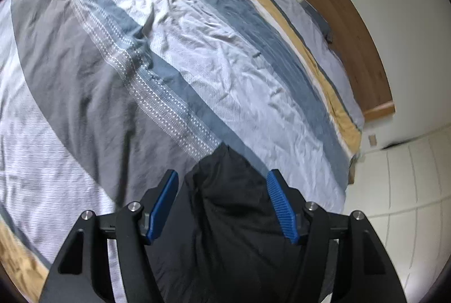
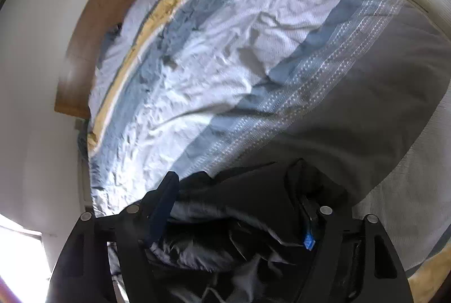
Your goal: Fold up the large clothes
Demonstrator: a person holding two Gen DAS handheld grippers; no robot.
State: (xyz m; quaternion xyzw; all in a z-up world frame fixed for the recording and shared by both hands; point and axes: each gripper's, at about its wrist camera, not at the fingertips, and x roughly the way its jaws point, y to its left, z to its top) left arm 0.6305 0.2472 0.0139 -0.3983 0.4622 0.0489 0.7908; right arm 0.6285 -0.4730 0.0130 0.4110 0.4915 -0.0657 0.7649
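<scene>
A black garment lies bunched on the striped bedspread, at the near edge in the left wrist view. My left gripper is open, its blue pads wide apart on either side of the garment's tip. In the right wrist view the same black garment is piled up between the fingers of my right gripper. The jaws stand wide apart and the cloth drapes over the right finger, hiding most of its blue pad.
The bed carries a duvet with grey, blue, white and yellow stripes. A wooden headboard runs along the far side. White walls and a white panelled cupboard stand beside the bed.
</scene>
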